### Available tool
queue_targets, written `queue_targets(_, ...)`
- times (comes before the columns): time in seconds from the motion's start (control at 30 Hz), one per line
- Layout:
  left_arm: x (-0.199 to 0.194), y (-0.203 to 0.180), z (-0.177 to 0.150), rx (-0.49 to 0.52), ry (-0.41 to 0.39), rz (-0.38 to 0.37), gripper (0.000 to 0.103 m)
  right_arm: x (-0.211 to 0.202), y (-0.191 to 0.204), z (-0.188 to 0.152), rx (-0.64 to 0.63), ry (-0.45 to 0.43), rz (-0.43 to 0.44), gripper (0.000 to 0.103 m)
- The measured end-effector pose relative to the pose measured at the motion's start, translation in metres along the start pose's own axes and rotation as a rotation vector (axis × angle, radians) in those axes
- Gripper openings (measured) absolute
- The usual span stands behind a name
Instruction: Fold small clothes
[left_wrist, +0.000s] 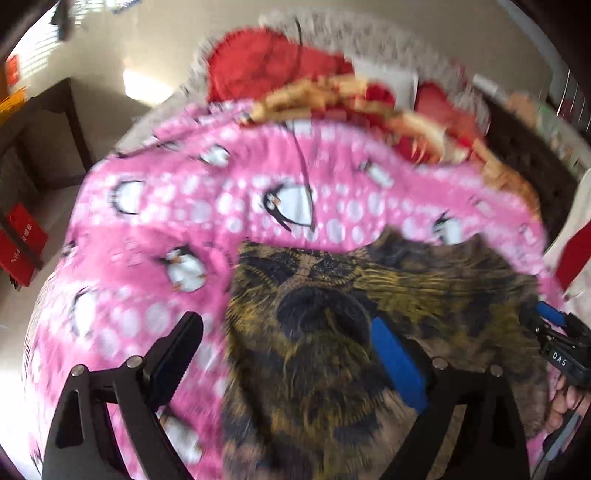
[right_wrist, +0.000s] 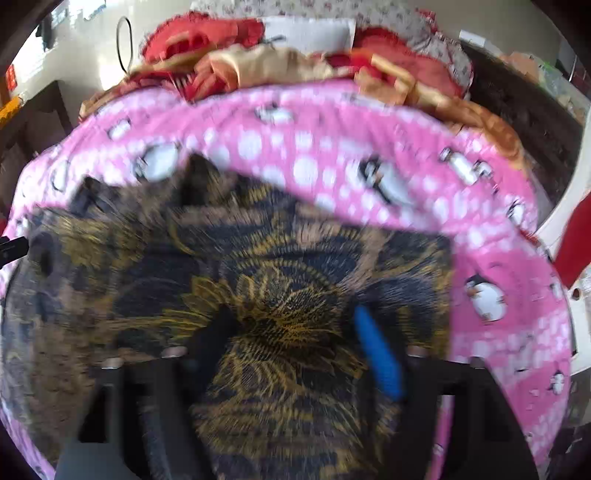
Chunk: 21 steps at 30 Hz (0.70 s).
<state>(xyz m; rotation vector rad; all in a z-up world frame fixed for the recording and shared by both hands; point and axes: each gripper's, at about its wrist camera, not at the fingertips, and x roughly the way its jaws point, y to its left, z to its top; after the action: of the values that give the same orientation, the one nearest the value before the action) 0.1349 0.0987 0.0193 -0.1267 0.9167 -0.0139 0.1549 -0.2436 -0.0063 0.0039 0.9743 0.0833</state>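
A dark brown garment with a yellow flower print (left_wrist: 332, 332) lies spread on a pink penguin blanket (left_wrist: 166, 206). In the right wrist view the garment (right_wrist: 258, 280) fills the middle, on the same blanket (right_wrist: 498, 295). My left gripper (left_wrist: 284, 325) is open, its jaws wide apart over the garment's left edge. My right gripper (right_wrist: 295, 321) is open above the garment's middle; it also shows at the right edge of the left wrist view (left_wrist: 554, 332). Both views are motion-blurred.
A heap of red and orange bedding (left_wrist: 332, 92) lies behind the blanket, also seen in the right wrist view (right_wrist: 295, 62). A dark wooden headboard (right_wrist: 517, 103) stands at the right. Dark furniture (left_wrist: 48, 129) and red boxes (left_wrist: 22, 243) sit on the floor at the left.
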Motion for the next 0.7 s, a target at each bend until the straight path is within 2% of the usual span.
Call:
queue_targets(0.07, -0.024, -0.002, -0.02, 0.009, -0.014, -0.045, 0.095, -0.03, 0.007, -0.013, 0.015, -0.087, 0.039, 0.071)
queue_targets(0.17, -0.058, -0.009, -0.063, 0.055, -0.027, -0.13, 0.095, -0.064, 0.031, -0.044, -0.03, -0.127, 0.076, 0.071)
queue_targets(0.23, -0.083, -0.019, -0.103, 0.095, -0.055, -0.222, 0.095, -0.079, 0.047, -0.069, -0.09, -0.157, 0.08, 0.071)
queue_targets(0.3, -0.09, -0.028, -0.13, 0.119, -0.075, -0.337, 0.095, -0.083, 0.055, -0.095, -0.135, -0.185, 0.083, 0.071)
queue_targets(0.37, -0.087, -0.037, -0.149, 0.132, -0.07, -0.412, 0.095, -0.067, 0.055, -0.11, -0.147, -0.151, 0.085, 0.072)
queue_targets(0.43, -0.059, -0.042, -0.157, 0.111, -0.001, -0.394, 0.095, -0.032, 0.05, -0.126, -0.127, -0.049, 0.038, 0.073)
queue_targets(0.5, -0.036, -0.034, -0.164, 0.037, 0.053, -0.422, 0.095, -0.033, 0.045, -0.135, -0.104, -0.121, 0.066, 0.075)
queue_targets(0.6, -0.039, -0.033, -0.168, 0.018, 0.001, -0.453, 0.099, -0.03, 0.048, -0.132, -0.119, -0.12, 0.04, 0.075)
queue_targets(0.7, -0.041, -0.039, -0.172, 0.044, -0.034, -0.46, 0.103, -0.031, 0.052, -0.135, -0.125, -0.131, 0.026, 0.076)
